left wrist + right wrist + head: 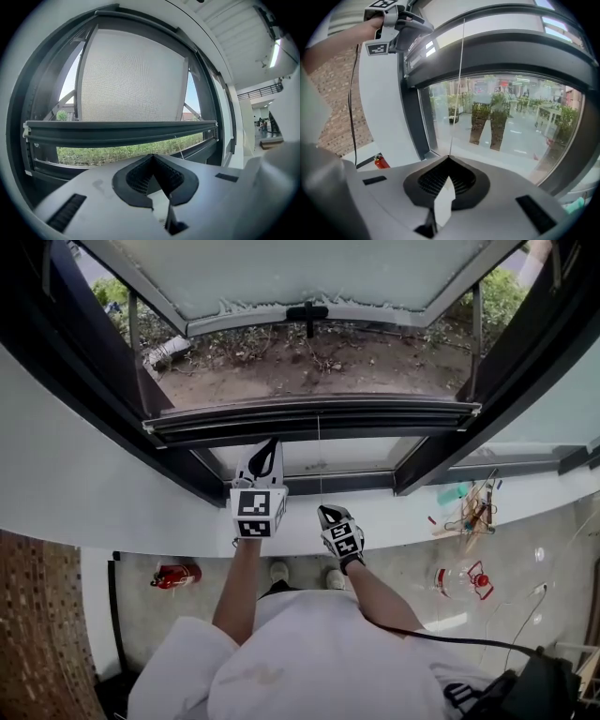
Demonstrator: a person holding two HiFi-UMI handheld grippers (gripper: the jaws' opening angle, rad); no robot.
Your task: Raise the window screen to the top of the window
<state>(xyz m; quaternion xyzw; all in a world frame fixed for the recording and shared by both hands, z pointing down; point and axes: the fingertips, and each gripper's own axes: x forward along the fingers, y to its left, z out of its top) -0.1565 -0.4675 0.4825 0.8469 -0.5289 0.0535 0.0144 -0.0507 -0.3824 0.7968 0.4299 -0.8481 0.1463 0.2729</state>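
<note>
**Screen bar low in the window, cord in the right claw**

Screen bar lies level across the dark window frame, reaching both sides. It is low in the opening, and grass shows through the gap under it. In the left gripper view, a pale, finely gridded panel fills the middle above the bar. Whether that is mesh or the sash behind it I cannot tell.

Outside, the sash swings outward over bare ground, its black handle at the lower edge.

The left gripper points at the frame just under the bar, clenched on nothing. A thin cord drops from the bar just beside it and runs straight into the tip of the right gripper. That claw is clenched on it, lower and nearer the person.

A glass pane sits below the bar, with a white wall beneath it. A red extinguisher lies on the floor near a brick wall. Small clutter lies to the right, and a black cable trails from the right arm.
</note>
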